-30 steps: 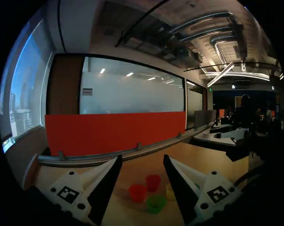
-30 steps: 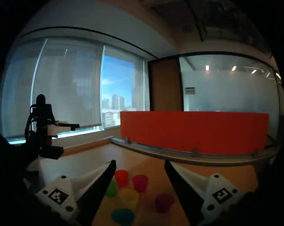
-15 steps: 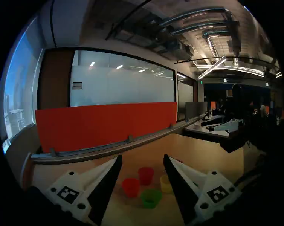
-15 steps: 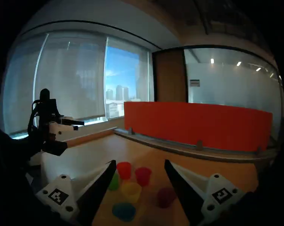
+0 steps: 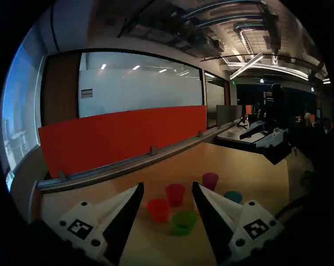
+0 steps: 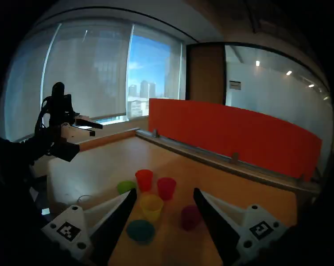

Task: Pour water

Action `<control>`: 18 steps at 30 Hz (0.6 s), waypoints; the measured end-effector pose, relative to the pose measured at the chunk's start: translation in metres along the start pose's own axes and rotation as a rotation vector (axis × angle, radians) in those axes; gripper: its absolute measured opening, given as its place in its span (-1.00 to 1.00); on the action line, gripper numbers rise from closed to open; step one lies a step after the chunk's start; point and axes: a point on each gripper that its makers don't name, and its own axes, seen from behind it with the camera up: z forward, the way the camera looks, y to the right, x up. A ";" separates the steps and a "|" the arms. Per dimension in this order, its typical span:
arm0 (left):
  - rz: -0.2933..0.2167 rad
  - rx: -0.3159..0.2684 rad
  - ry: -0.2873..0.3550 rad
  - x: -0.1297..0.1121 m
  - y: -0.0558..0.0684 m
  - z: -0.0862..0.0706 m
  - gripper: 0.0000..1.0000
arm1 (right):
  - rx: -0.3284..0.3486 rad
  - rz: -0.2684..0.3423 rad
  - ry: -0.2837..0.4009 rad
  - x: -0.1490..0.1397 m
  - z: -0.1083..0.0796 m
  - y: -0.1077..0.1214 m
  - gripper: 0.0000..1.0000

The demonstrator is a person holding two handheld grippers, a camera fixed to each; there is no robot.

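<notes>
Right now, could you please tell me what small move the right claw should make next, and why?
Probably ease the right claw forward and down toward the yellow cup: the claw is open and empty, and that cup stands upright in line with its gap.

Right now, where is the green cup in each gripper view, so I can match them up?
Left gripper view: green cup low centre, between the left gripper fingers, nearest of the cups.
Right gripper view: green cup at the cluster's left edge, left of the orange-red cup.
Shared landmark: the orange partition behind the cups.
</notes>
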 end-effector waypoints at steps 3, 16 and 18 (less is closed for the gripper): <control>-0.013 -0.025 -0.023 -0.007 0.004 0.002 0.60 | 0.012 -0.005 -0.019 -0.007 -0.001 -0.004 0.99; 0.009 -0.057 -0.100 -0.036 0.015 0.011 0.60 | 0.026 -0.024 -0.099 -0.042 -0.005 -0.009 0.99; 0.011 -0.066 -0.114 -0.044 0.019 0.013 0.60 | 0.031 -0.023 -0.111 -0.048 -0.004 -0.011 0.99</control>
